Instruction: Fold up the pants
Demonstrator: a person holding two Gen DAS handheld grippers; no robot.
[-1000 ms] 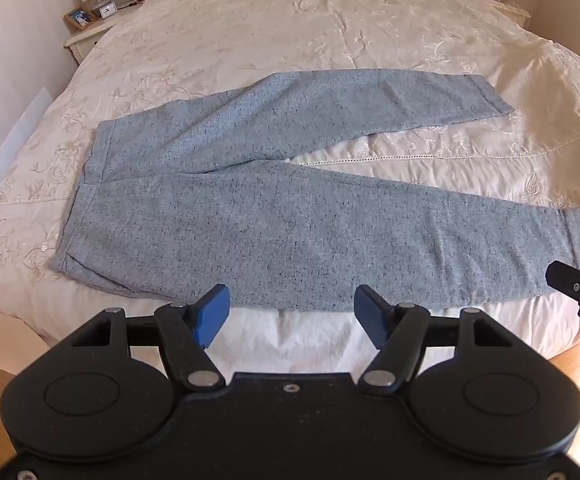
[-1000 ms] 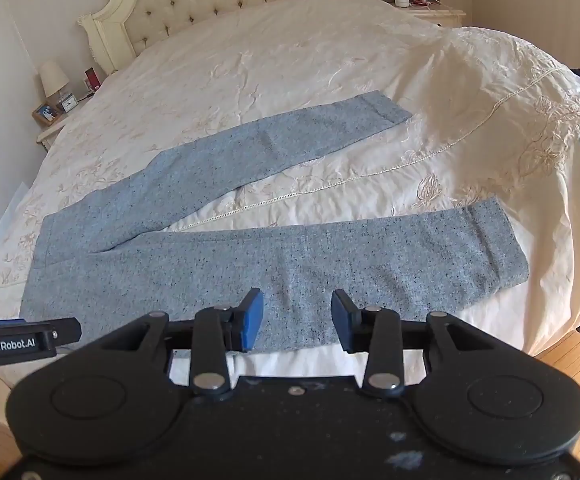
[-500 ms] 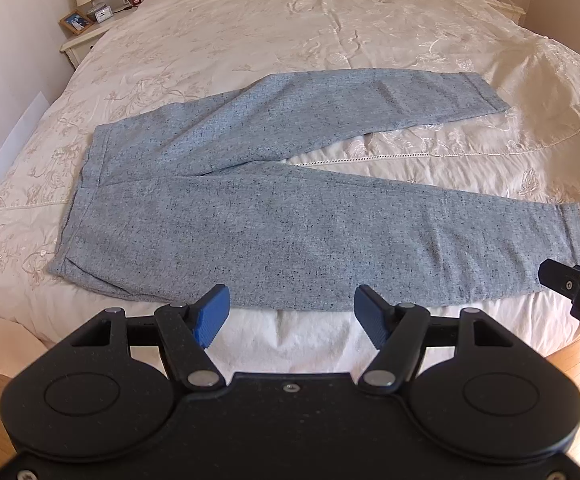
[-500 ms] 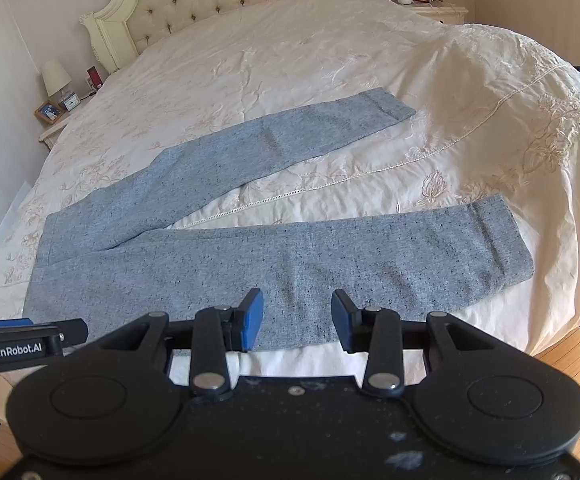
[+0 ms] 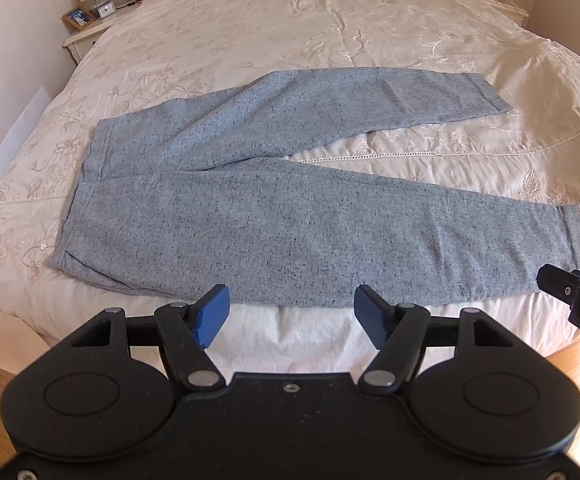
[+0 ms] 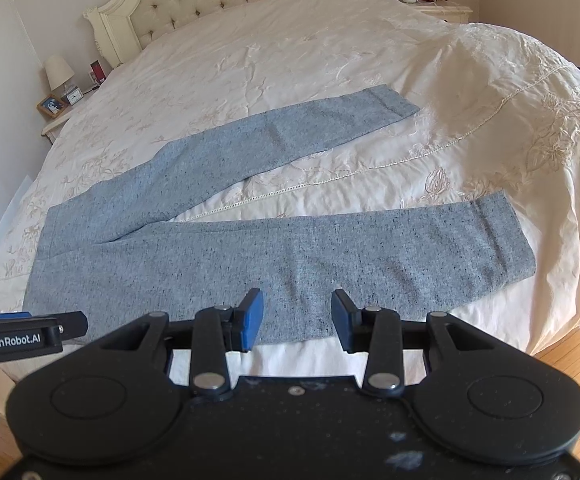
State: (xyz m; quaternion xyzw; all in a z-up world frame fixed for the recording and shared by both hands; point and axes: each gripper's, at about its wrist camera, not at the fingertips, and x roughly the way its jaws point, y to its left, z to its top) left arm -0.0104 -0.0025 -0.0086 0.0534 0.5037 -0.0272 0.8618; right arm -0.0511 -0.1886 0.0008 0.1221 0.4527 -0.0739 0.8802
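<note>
Your left gripper (image 5: 291, 318) and right gripper (image 6: 296, 320), fingers spread and empty, hover unmoved since a second ago; the pants (image 5: 290, 216) remain flat, apparently unfolded, on the bed (image 5: 290, 20).

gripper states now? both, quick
Left gripper: open, holding nothing, above the near edge of the grey pants.
Right gripper: open, holding nothing, also not touching the pants.
</note>
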